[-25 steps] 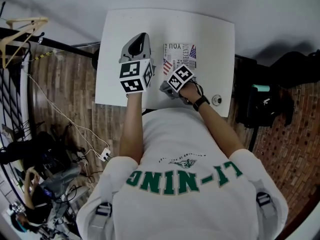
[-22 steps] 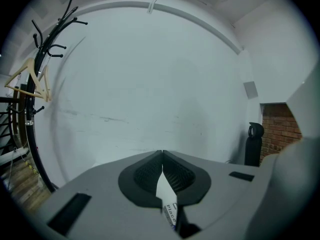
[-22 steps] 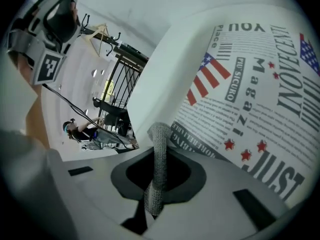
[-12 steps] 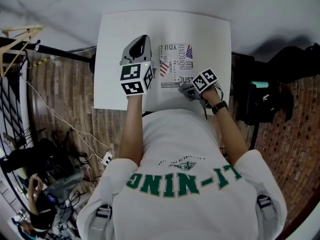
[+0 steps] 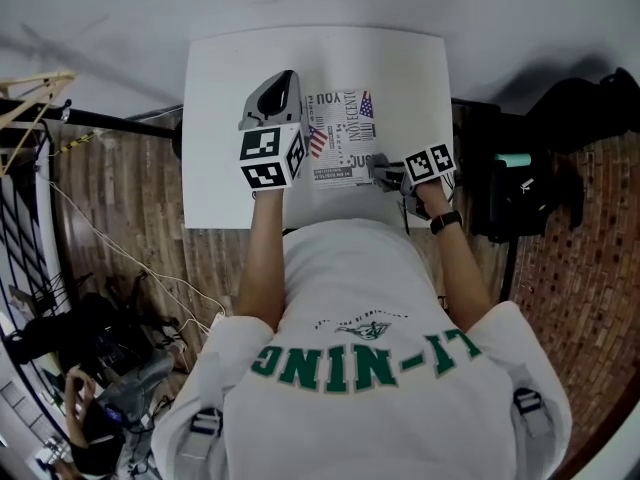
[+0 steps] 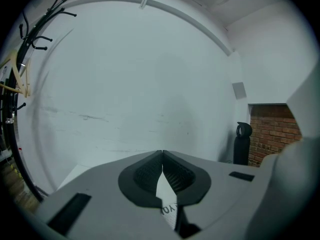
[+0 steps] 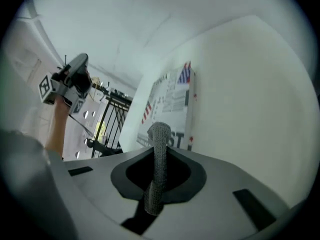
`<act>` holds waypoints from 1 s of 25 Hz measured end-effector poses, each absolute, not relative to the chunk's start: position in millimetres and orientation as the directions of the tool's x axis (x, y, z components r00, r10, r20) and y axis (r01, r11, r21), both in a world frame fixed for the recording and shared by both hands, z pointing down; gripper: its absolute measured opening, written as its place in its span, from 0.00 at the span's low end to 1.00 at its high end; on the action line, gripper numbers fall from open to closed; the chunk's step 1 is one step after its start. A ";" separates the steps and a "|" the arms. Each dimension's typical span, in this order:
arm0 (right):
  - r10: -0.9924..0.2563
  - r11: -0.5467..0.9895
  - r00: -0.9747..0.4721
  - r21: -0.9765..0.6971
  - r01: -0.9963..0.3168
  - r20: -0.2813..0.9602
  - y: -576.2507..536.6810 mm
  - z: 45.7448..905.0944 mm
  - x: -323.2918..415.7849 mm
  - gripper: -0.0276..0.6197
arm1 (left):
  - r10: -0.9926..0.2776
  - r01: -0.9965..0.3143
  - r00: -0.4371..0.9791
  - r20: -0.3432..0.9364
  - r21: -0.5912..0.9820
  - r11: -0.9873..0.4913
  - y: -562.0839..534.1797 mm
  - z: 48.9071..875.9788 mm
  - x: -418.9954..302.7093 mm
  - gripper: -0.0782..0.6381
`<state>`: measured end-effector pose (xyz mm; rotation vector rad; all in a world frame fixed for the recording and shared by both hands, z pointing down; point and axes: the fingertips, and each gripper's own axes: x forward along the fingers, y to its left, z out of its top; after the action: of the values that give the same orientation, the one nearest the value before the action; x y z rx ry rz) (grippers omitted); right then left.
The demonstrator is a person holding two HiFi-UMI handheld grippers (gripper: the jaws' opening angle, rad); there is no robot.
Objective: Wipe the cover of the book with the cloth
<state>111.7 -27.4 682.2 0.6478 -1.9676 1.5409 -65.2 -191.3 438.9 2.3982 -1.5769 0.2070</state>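
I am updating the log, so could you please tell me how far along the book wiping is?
Done: the cloth is clamped in the right tool. In hand: it sits at the near right corner of the book; contact with the cover is unclear. The left tool is shut, empty, left of the book. Left: the cover shows no sign of wiping, so probably most of it.

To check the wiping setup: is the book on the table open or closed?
Closed: the book lies flat on the white table, printed cover facing up, with no spread pages visible.
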 end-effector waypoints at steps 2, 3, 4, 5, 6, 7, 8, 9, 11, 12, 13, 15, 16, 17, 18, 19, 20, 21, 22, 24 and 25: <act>-0.232 0.266 -0.726 -0.676 -0.687 0.647 -61.7 659.7 115.1 0.10 | -0.879 -0.917 0.399 0.260 0.137 -0.376 -192.6 437.8 -66.2 0.13; -0.323 0.297 -0.709 -0.644 -0.705 0.627 -78.9 648.2 118.0 0.10 | -0.879 -0.917 0.399 0.261 0.136 -0.376 -193.4 437.4 -67.0 0.13; -0.400 0.331 -0.687 -0.603 -0.726 0.607 -95.2 636.4 120.4 0.10 | -0.879 -0.917 0.398 0.262 0.134 -0.375 -194.2 436.8 -67.8 0.13; -0.465 0.363 -0.660 -0.553 -0.750 0.591 -110.8 623.2 121.9 0.10 | -0.879 -0.917 0.398 0.263 0.132 -0.376 -195.1 435.8 -68.6 0.13; -0.518 0.391 -0.632 -0.498 -0.774 0.576 -125.2 608.8 121.9 0.10 | -0.879 -0.917 0.398 0.261 0.129 -0.377 -196.0 434.4 -69.1 0.13; -0.558 0.414 -0.613 -0.452 -0.790 0.559 -137.9 595.2 120.3 0.10 | -0.880 -0.917 0.398 0.259 0.125 -0.378 -196.9 432.6 -69.3 0.13; -0.587 0.432 -0.608 -0.428 -0.794 0.535 -148.7 583.1 116.7 0.10 | -0.881 -0.918 0.397 0.257 0.120 -0.379 -197.8 430.5 -69.3 0.13; -0.607 0.445 -0.617 -0.428 -0.786 0.501 -157.9 571.4 111.8 0.10 | -0.882 -0.918 0.397 0.255 0.115 -0.380 -198.8 428.0 -69.3 0.13; -0.653 0.462 -0.639 -0.455 -0.761 0.407 -174.6 543.6 102.1 0.10 | -0.884 -0.918 0.397 0.248 0.104 -0.383 -201.3 422.0 -69.4 0.13; -0.682 0.471 -0.640 -0.455 -0.755 0.356 -182.3 527.4 98.9 0.10 | -0.885 -0.918 0.396 0.244 0.099 -0.384 -202.8 418.6 -69.6 0.13; -0.713 0.481 -0.630 -0.439 -0.759 0.308 -189.4 510.8 97.0 0.10 | -0.887 -0.918 0.396 0.238 0.095 -0.384 -204.3 414.7 -70.0 0.13; -0.767 0.501 -0.599 -0.367 -0.784 0.233 -201.4 478.4 94.0 0.10 | -0.892 -0.920 0.392 0.226 0.086 -0.382 -207.8 406.1 -72.2 0.13; -0.785 0.507 -0.583 -0.322 -0.799 0.209 -206.5 463.9 91.9 0.10 | -0.895 -0.921 0.388 0.219 0.082 -0.380 -209.9 401.7 -73.8 0.13; -0.800 0.510 -0.568 -0.279 -0.813 0.192 -211.1 450.7 89.7 0.10 | -0.899 -0.923 0.384 0.211 0.076 -0.376 -211.9 397.2 -75.7 0.13; -0.813 0.510 -0.553 -0.240 -0.826 0.179 -215.2 438.2 87.6 0.10 | -0.903 -0.926 0.378 0.203 0.070 -0.372 -214.0 392.7 -77.6 0.13; -0.826 0.505 -0.538 -0.203 -0.839 0.167 -218.5 426.4 86.1 0.10 | -0.908 -0.928 0.372 0.196 0.062 -0.367 -215.7 388.3 -79.4 0.13; -0.840 0.497 -0.520 -0.166 -0.852 0.156 -221.0 415.4 85.3 0.10 | -0.912 -0.931 0.365 0.189 0.053 -0.362 -217.0 384.3 -81.0 0.13; -0.854 0.484 -0.499 -0.126 -0.866 0.148 -222.6 405.4 84.7 0.10 | -0.915 -0.933 0.360 0.183 0.048 -0.357 -217.8 380.8 -82.4 0.13; -0.868 0.468 -0.476 -0.084 -0.880 0.141 -223.7 396.6 84.2 0.10 | -0.918 -0.934 0.355 0.178 0.045 -0.353 -218.2 377.9 -83.6 0.13; -0.891 0.438 -0.434 -0.001 -0.899 0.132 -224.8 382.2 81.9 0.10 | -0.921 -0.937 0.350 0.171 0.042 -0.348 -218.1 373.6 -85.9 0.13; -0.898 0.428 -0.421 0.028 -0.903 0.128 -225.3 376.4 80.2 0.10 | -0.922 -0.937 0.348 0.168 0.041 -0.346 -218.0 371.9 -86.6 0.13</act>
<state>80.2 -225.3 376.4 1.6159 -2.5482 0.0684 -86.6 -218.0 371.9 2.4698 -1.7149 0.1740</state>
